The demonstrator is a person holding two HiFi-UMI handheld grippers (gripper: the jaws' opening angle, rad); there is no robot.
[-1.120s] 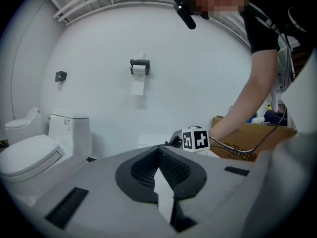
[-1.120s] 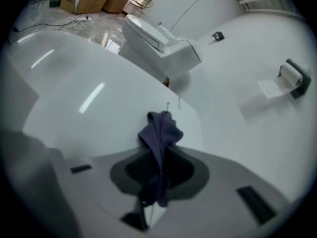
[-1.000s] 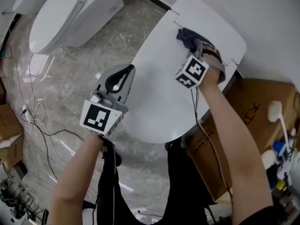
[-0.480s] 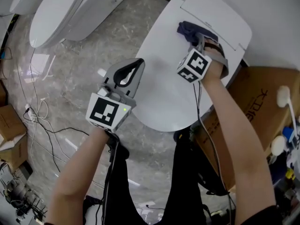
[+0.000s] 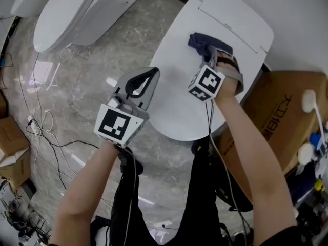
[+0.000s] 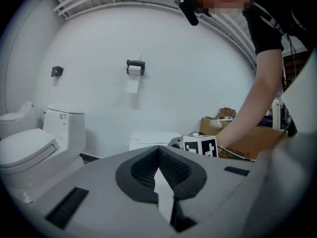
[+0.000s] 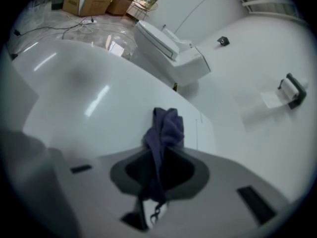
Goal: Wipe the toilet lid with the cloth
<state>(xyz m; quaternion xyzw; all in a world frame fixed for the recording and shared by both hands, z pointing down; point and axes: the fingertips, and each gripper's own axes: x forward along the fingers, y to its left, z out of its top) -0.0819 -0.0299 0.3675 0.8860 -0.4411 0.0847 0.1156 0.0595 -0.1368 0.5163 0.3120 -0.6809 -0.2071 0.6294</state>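
The white toilet lid (image 5: 174, 81) fills the upper middle of the head view. A dark blue cloth (image 5: 201, 43) lies bunched on the lid near its hinge end. My right gripper (image 5: 209, 53) is shut on the cloth (image 7: 166, 128), whose free end spreads forward onto the lid (image 7: 89, 98). My left gripper (image 5: 151, 74) hovers at the lid's left edge, shut with nothing in it. In the left gripper view the jaws meet, and behind them shows the right gripper's marker cube (image 6: 200, 146).
A second white toilet (image 5: 72, 9) stands at the upper left on the marble floor (image 5: 77, 86). Cardboard boxes (image 5: 279, 111) sit right of the lid, with cables (image 5: 36, 127) and more boxes at the left. A paper holder (image 6: 134, 67) hangs on the wall.
My right gripper has dragged the cloth a little to the left across the hinge end of the lid. The left gripper has drifted slightly rightward and stays shut.
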